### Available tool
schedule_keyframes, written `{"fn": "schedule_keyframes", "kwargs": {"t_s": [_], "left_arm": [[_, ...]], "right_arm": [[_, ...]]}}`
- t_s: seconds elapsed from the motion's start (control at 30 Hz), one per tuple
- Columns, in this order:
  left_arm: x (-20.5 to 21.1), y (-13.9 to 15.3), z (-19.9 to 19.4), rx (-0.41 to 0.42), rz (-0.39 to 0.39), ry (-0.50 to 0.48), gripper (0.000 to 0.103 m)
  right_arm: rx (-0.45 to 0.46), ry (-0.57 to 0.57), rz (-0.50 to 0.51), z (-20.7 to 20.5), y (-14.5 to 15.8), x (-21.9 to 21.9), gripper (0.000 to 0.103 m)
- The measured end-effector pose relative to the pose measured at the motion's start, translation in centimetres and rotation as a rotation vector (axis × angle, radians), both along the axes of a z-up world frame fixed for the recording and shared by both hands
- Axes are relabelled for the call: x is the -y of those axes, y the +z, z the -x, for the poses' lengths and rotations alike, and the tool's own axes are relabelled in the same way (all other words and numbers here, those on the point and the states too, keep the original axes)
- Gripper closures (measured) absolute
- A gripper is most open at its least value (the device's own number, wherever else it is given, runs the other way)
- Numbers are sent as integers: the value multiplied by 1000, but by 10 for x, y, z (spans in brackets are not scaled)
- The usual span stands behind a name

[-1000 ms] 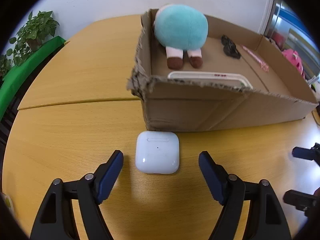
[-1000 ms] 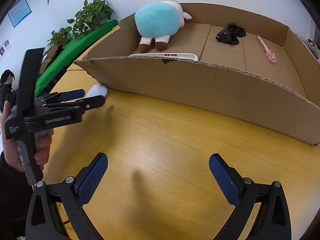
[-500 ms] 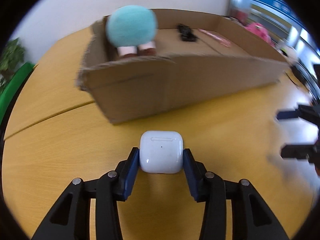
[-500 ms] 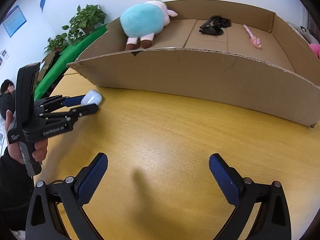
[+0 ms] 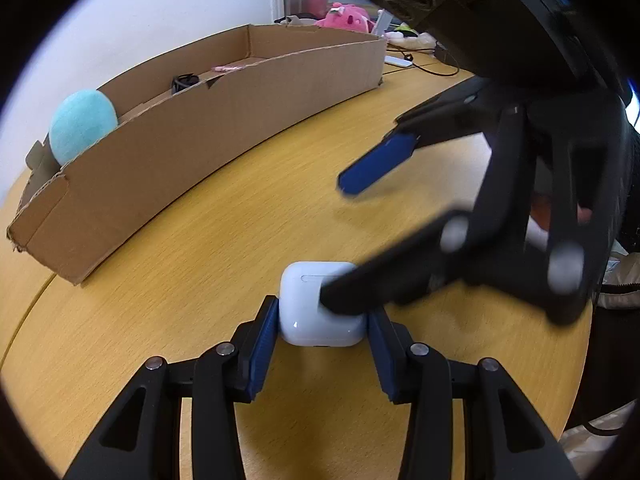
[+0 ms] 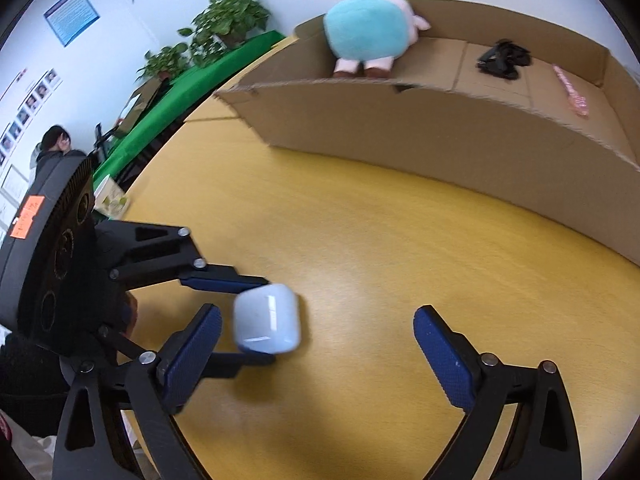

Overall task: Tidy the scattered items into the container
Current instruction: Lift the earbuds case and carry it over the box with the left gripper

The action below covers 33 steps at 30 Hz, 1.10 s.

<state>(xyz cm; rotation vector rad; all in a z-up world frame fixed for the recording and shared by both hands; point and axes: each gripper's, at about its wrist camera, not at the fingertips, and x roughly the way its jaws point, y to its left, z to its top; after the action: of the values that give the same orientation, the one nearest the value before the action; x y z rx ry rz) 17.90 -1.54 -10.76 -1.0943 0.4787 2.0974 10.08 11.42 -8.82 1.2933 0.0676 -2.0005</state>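
Lifted since a second ago, the small white rounded plastic case [image 5: 320, 310] is clamped by the left gripper [image 5: 322, 334], near the brown cardboard box [image 5: 224, 120] and still outside it. The right gripper [image 6: 316, 344], wide, empty, is closing. A teal plush toy [image 6: 366, 30] is already boxed.

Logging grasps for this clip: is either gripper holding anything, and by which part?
The left gripper holds the white earbud case by its two opposite sides. The right gripper is closing with nothing pressed between its pads.
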Motion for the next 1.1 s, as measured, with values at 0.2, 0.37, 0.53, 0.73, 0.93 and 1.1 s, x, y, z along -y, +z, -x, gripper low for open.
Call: {"fn": "schedule_keyframes", "kwargs": {"t_s": [0.2,0.37,0.53,0.73,0.93,1.1], "left_arm": [[-4,0,-4,-25,9,-15,60],[-12,0,-7,-51,29,-21,61],[-17,4,-10,-71,51,-19,61],[-18,29,-10,-134,32,-14,61],[-30,65,5,-231,43,-40,61],[-52,99,41,-315,52,-78,61]], "right_arm": [[-13,81,-53,-11,-5,20,25],[-35,107,-104,-17,-6,26,57],[-38,97,-104,-17,-4,24,57],[-96,86,-95,-13,23,19,58],[-169,62,-90,5,64,8,58],[-235,32,-94,30,101,-5,58]]}}
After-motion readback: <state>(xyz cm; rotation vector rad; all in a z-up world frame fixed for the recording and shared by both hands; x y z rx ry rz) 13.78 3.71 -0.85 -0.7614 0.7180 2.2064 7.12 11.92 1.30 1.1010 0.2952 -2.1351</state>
